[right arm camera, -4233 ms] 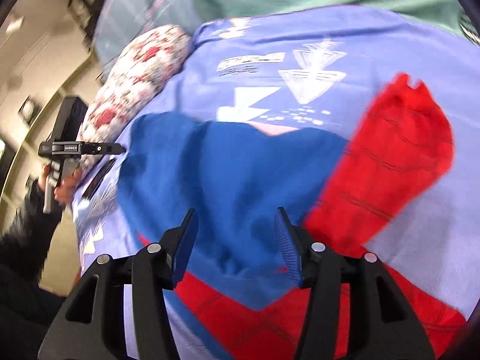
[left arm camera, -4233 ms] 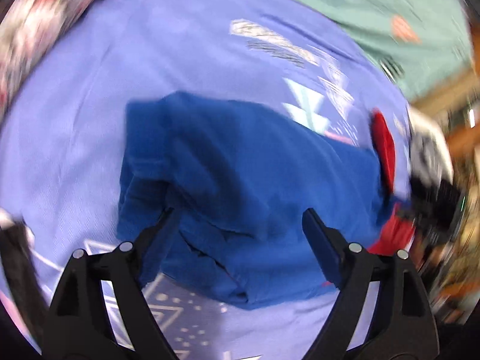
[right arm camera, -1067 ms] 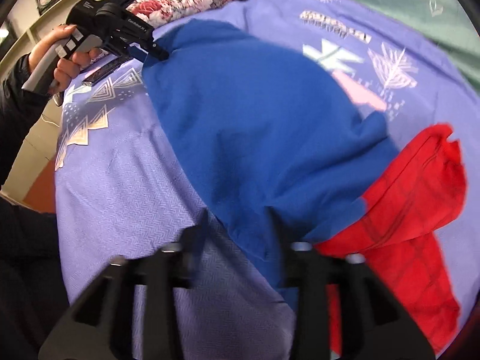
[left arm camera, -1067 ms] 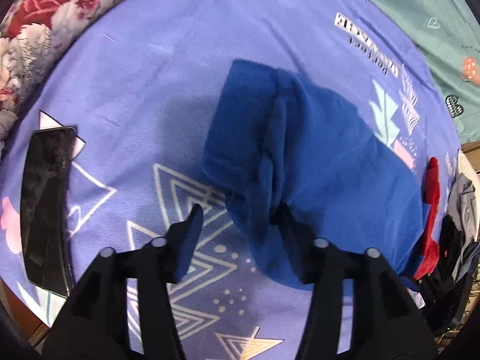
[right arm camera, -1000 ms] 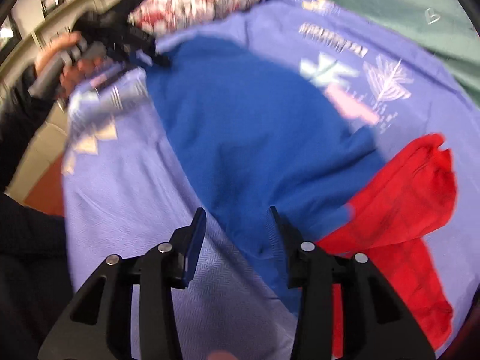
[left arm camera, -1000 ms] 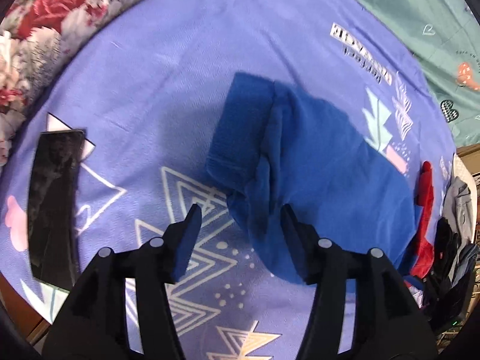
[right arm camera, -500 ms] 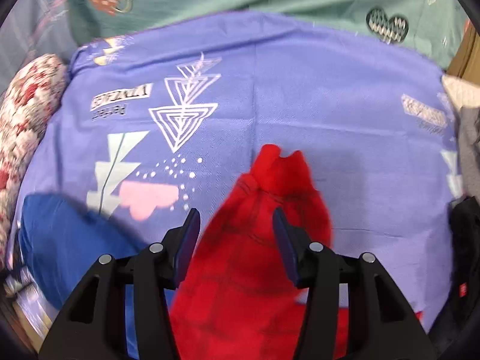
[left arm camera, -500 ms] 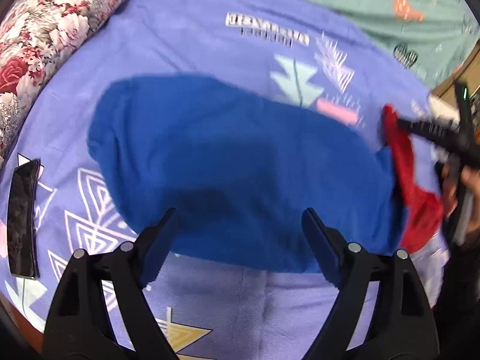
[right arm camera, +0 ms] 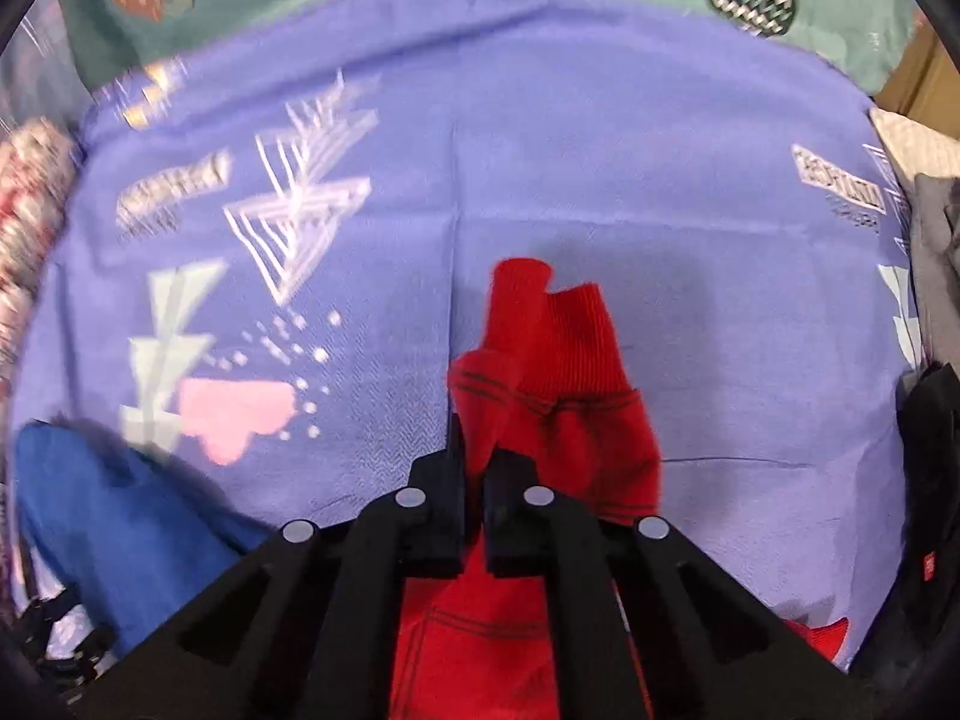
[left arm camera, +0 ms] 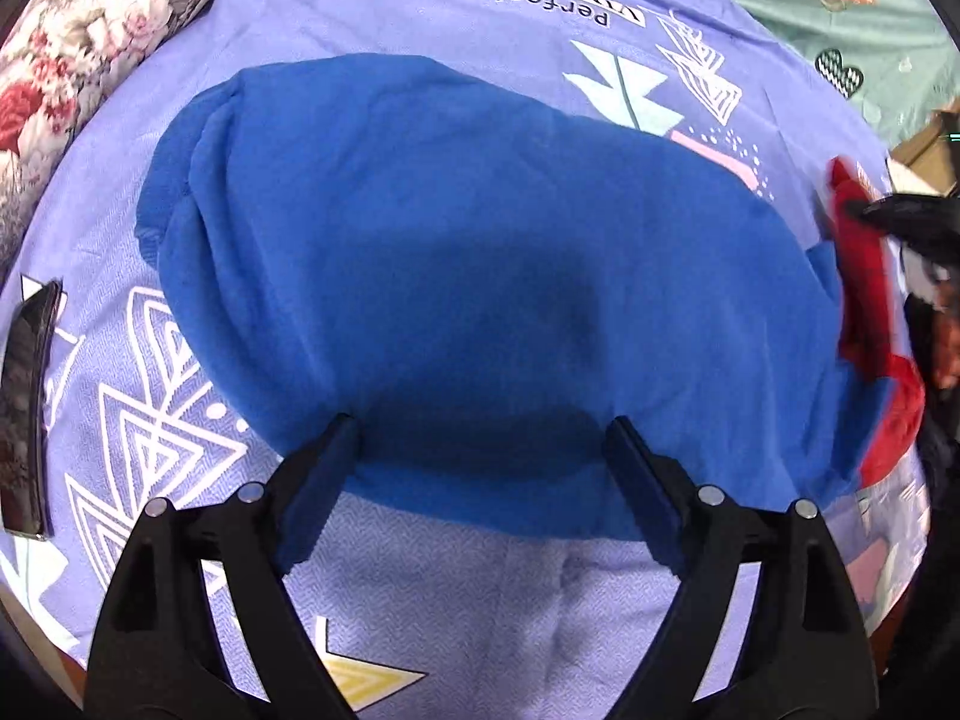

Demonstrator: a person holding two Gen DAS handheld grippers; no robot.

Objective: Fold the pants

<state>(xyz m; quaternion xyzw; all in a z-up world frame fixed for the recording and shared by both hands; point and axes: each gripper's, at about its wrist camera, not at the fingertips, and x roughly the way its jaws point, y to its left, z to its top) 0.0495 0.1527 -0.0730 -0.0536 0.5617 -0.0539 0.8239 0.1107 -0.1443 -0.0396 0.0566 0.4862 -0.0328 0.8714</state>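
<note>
While the left gripper hovers wide apart over the blue-and-red fabric pants, the right gripper pinches their red ribbed cuff.

Both grippers are matte black plastic; the left gripper has angular triangular cut-out arms and silver round screws. The right gripper looks alike; its fingers are blocky.
</note>
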